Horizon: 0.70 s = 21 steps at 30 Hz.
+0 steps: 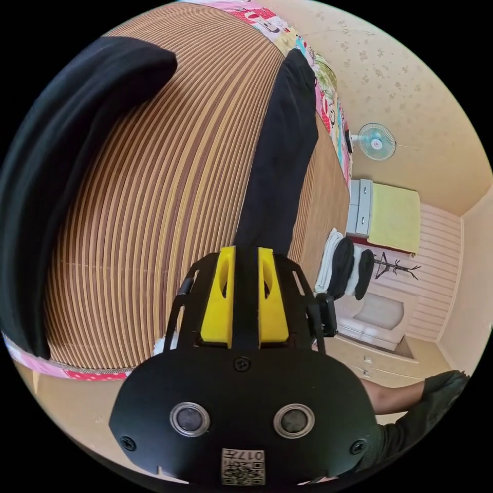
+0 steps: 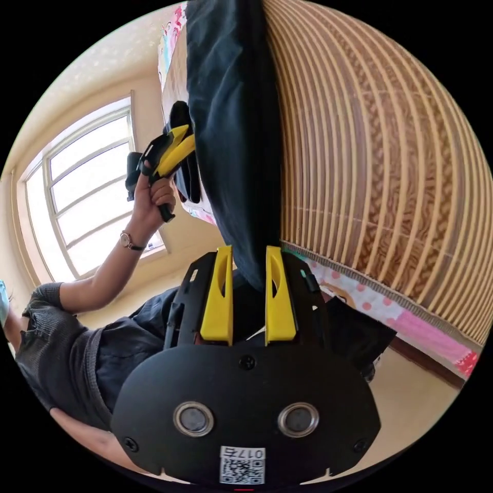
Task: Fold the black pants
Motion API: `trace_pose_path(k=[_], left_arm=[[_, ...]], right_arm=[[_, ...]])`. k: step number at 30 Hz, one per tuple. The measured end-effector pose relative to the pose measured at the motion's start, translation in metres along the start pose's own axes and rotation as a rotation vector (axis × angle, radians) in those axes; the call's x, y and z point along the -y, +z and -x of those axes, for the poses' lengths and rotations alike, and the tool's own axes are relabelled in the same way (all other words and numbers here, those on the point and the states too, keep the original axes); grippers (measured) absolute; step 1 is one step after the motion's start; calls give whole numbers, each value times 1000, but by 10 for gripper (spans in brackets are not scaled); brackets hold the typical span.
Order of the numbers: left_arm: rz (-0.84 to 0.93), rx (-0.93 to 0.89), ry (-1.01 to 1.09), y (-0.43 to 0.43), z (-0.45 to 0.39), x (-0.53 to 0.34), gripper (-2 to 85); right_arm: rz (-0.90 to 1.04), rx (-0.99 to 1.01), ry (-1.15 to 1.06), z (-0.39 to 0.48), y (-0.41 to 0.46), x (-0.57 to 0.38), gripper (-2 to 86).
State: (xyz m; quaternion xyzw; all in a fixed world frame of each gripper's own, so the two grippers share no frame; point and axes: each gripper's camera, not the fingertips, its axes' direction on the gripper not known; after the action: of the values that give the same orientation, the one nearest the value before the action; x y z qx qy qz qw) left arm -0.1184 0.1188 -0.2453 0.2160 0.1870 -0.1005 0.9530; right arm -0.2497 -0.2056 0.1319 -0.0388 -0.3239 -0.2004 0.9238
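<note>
— Black pants, where are they?
— On the bed's woven mat, one leg running to the mat's edge, another dark fold at the far side.
— Left claw?
— Pressed together, pinching a pant end.
— Right claw?
— Cloth hangs between its jaws near the mat's edge; I cannot tell whether they press it.

Right hand-held gripper grips black pants hanging over the bamboo mat.
</note>
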Motion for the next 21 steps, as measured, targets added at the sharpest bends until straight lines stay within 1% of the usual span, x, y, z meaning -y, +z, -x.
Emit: trace_pose_path(k=[2, 6, 9, 10, 14, 17, 21], left_arm=[[-8, 6, 22, -4, -2, 12, 95], [42, -76, 69, 6, -3, 45, 121], [76, -120, 102, 17, -9, 63, 125], [95, -150, 109, 22, -11, 70, 124], [143, -174, 106, 37, -14, 81, 102], [195, -224, 85, 41, -19, 75, 84], [164, -326, 198, 7, -48, 34, 53]], right_arm=[[-88, 62, 11, -13, -20, 12, 103], [-232, 160, 11, -39, -50, 62, 121], [-262, 234, -3, -53, -48, 102, 128], [-256, 247, -13, -55, -46, 110, 126], [-194, 278, -30, -56, -24, 142, 96], [-178, 275, -83, -43, -19, 127, 79], [-230, 355, -220, -12, -35, 67, 39]])
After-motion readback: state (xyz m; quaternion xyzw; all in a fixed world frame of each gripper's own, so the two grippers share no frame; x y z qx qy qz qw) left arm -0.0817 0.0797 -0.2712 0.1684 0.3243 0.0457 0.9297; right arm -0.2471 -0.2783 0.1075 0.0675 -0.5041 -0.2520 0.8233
